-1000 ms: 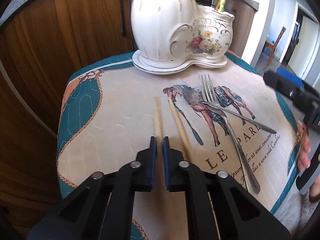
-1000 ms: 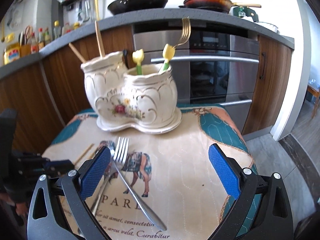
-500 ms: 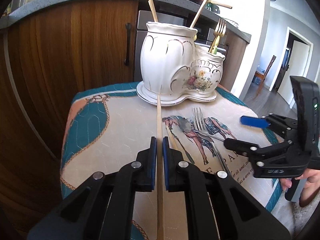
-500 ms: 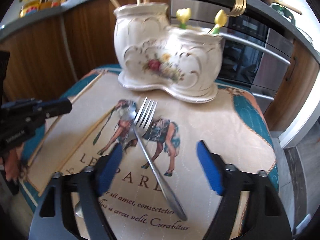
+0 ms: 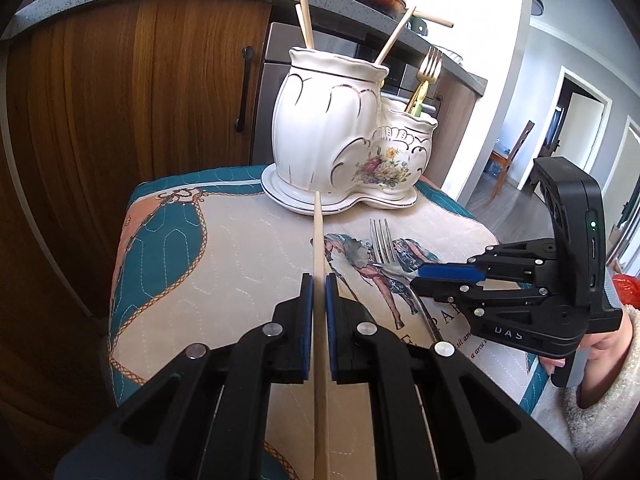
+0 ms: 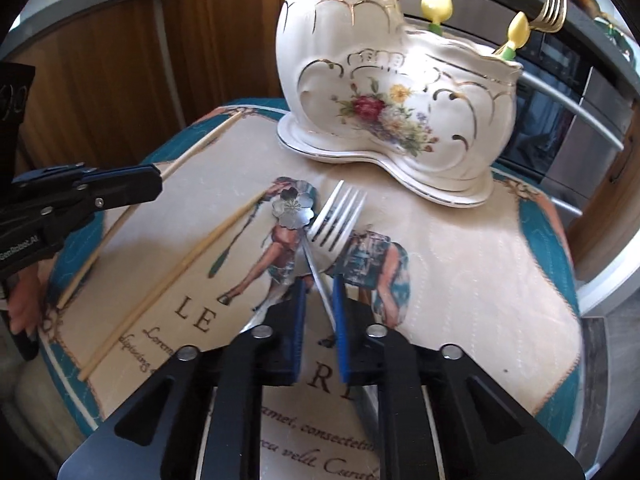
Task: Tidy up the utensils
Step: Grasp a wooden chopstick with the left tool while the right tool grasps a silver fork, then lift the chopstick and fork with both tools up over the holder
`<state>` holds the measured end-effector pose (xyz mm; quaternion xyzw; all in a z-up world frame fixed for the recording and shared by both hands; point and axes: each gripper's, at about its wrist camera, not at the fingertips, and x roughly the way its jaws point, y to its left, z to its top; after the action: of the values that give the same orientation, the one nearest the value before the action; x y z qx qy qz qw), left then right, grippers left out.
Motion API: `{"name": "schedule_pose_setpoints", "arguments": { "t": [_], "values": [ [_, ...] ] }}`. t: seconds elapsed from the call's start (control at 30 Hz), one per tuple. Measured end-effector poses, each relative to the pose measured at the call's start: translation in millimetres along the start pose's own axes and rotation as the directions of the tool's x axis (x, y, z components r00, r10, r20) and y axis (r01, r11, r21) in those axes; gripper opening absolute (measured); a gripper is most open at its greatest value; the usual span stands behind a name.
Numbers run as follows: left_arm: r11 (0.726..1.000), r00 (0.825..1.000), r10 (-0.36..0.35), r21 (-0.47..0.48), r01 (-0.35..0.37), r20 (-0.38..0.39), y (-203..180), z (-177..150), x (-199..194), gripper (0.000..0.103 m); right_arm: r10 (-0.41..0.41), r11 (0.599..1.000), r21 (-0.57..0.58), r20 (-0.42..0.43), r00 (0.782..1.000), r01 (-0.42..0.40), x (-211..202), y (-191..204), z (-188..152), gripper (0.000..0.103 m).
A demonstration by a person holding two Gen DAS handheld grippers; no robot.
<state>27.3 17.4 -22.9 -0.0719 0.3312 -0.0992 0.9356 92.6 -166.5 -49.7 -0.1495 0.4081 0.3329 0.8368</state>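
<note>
My left gripper (image 5: 319, 280) is shut on a wooden chopstick (image 5: 318, 232), held above the cloth and pointing at the white ceramic holder (image 5: 344, 136). It also shows in the right wrist view (image 6: 154, 184). My right gripper (image 6: 319, 284) is closed around the thin handle of the flower-ended utensil (image 6: 294, 208), which lies crossed with a silver fork (image 6: 338, 220) on the cloth. A second chopstick (image 6: 176, 276) lies on the cloth to the left. The holder (image 6: 392, 92) holds chopsticks in its tall part and a gold fork (image 6: 552, 4) in its low part.
The printed cloth (image 6: 460, 280) covers a small table with a teal border. Wooden cabinets (image 5: 140, 100) and an oven (image 6: 560, 120) stand behind. A doorway (image 5: 576, 128) opens at the right.
My left gripper lifted the chopstick off the cloth and levelled it toward the holder. My right gripper came down and closed from wide open onto the utensil handle.
</note>
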Motion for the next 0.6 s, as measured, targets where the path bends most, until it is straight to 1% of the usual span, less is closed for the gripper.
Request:
{"name": "schedule_pose_setpoints", "arguments": {
  "t": [0.1,0.27,0.37,0.47,0.57,0.6],
  "values": [
    [1.0,1.0,-0.003,-0.003,0.003,0.004,1.7,0.2,-1.1,0.006,0.043,0.998,0.042,0.003,0.999,-0.043,2.1,-5.9,1.3,0.007],
    [1.0,1.0,-0.011,-0.006,0.011,0.014,1.4,-0.5,-2.9,0.006,0.032,0.999,0.032,0.024,0.999,-0.032,-4.6,-2.9,-0.7,0.004],
    [1.0,1.0,-0.013,-0.004,0.013,0.026,0.0,-1.0,-5.0,0.006,0.017,0.999,0.046,0.069,0.998,-0.02,-15.3,-4.1,0.1,0.004],
    [1.0,0.999,-0.018,0.004,0.018,0.033,-2.1,-1.3,-5.6,0.006,0.026,0.997,0.075,0.115,0.993,-0.035,-26.5,-10.6,1.8,0.004],
    [1.0,0.999,-0.018,0.009,0.018,0.036,-3.5,-1.4,-5.9,0.006,0.029,0.995,0.091,0.136,0.99,-0.042,-31.4,-12.7,3.4,0.002],
    [1.0,0.999,-0.02,0.011,0.019,0.036,-4.0,-1.5,-5.8,0.006,0.039,0.994,0.093,0.13,0.991,-0.051,-31.9,-13.4,4.0,0.002]
  ]
}}
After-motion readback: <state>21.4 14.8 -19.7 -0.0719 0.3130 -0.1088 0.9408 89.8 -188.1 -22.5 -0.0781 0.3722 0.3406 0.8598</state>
